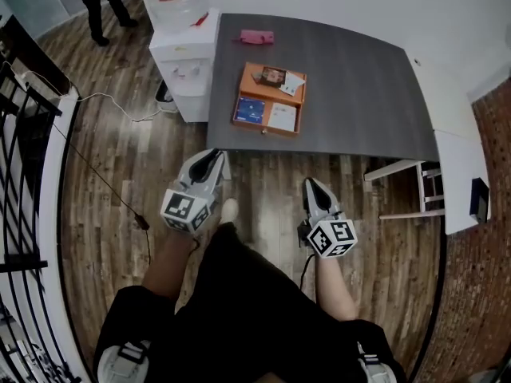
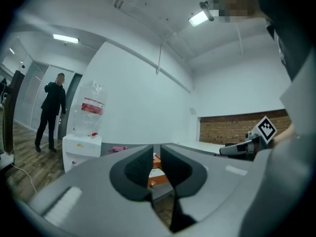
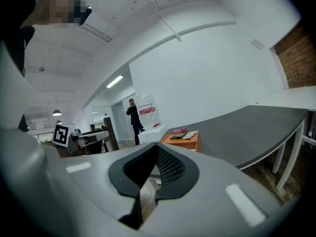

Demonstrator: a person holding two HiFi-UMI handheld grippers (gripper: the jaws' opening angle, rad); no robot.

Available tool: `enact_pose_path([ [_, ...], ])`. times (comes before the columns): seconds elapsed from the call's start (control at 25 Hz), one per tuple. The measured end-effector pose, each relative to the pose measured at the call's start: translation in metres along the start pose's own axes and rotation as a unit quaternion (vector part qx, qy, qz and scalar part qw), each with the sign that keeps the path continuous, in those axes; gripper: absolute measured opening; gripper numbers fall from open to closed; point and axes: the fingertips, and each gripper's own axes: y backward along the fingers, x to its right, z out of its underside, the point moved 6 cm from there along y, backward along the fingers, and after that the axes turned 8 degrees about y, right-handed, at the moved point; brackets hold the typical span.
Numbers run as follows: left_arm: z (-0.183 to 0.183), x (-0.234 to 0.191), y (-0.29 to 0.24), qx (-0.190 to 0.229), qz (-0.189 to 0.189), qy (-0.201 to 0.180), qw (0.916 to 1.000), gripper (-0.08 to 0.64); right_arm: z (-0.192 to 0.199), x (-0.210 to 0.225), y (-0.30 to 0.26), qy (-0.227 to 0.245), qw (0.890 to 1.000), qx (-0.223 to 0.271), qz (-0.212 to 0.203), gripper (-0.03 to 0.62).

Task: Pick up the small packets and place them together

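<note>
the grey table (image 1: pixel 359 94) fills the far half of the head view, with a water dispenser (image 1: pixel 188 62) against its left edge. an orange tray (image 1: pixel 267 130) sits by the table's near edge, toward the left corner, likely so the person can reach it from the floor side. both tools hang over the floor, short of that edge and aimed at the tray. the left gripper (image 1: pixel 209 159) has its jaws a slim gap apart with nothing in them; the right gripper (image 1: pixel 313 186) has its jaws pressed together, empty. four small packets (image 1: pixel 250 111) lie side by side in the tray. a pink thing (image 1: pixel 257 37) lies alone near the far edge, well apart. this fits packets already gathered, or a tray still to be sorted.
</note>
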Motion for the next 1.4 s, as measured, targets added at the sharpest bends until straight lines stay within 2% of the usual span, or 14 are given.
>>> enact_pose_path([
  [0.2, -0.001, 0.007, 0.031, 0.006, -0.01, 0.006, 0.9999, 0.037, 0.002, -0.01, 0.017, 0.009, 1.0, 0.016, 0.007, 0.003],
  [0.8, -0.028, -0.025, 0.089, 0.019, -0.004, -0.001, 0.9998, 0.0, 0.0, -0.066, 0.006, 0.021, 0.997, 0.058, 0.036, 0.002],
  [1.4, -0.031, -0.032, 0.091, 0.02, 0.01, 0.008, 0.9997, 0.0, -0.004, -0.08, 0.006, 0.032, 0.997, 0.053, 0.044, 0.002],
])
